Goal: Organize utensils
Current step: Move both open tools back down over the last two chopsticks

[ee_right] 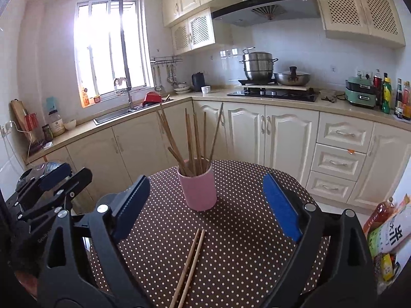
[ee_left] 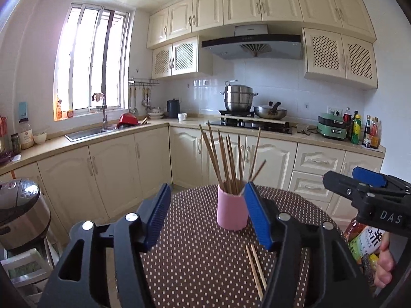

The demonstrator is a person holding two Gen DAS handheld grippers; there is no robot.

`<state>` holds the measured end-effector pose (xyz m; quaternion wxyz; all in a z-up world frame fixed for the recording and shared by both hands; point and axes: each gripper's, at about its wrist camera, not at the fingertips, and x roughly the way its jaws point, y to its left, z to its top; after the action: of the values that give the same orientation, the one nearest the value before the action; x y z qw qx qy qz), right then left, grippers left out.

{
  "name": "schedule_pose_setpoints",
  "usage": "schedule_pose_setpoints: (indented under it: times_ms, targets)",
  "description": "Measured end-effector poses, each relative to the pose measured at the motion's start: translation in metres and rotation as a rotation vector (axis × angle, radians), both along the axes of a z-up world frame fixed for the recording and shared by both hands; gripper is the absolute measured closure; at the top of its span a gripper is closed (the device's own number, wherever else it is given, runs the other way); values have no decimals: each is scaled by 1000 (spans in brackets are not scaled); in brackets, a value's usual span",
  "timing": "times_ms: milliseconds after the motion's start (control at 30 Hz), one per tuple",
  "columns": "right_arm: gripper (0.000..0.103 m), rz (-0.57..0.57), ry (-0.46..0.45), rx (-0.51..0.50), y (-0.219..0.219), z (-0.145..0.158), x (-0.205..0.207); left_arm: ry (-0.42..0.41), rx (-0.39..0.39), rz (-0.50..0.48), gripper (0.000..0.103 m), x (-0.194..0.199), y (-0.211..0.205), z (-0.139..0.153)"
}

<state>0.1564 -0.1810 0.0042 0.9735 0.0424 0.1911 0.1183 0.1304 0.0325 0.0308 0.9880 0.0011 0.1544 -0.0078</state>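
most chopsticks already stand in the pink cup at the table's far side; 2 loose chopsticks remain near. left gripper and right gripper both gape wide, empty.

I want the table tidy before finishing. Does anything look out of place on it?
Yes. Two loose chopsticks lie flat on the dotted tablecloth, in front of the pink cup, while the others stand inside it. Both grippers, left and right, are open and empty.
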Motion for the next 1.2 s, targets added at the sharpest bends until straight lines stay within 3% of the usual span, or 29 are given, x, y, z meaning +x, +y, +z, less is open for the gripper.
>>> schedule_pose_setpoints:
  times_ms: [167, 533, 800, 1200]
  targets:
    - [13, -23, 63, -6, -4, -29, -7, 48, 5, 0, 44, -15, 3, -24]
    - [13, -48, 265, -32, -8, -112, -5, 210, -63, 2, 44, -14, 17, -95]
    - [13, -53, 355, -58, 3, -147, 3, 284, -66, 7, 44, -6, 17, -137]
    - [13, -104, 463, -93, 36, -174, 29, 322, -69, 4, 44, 10, 6, -162]
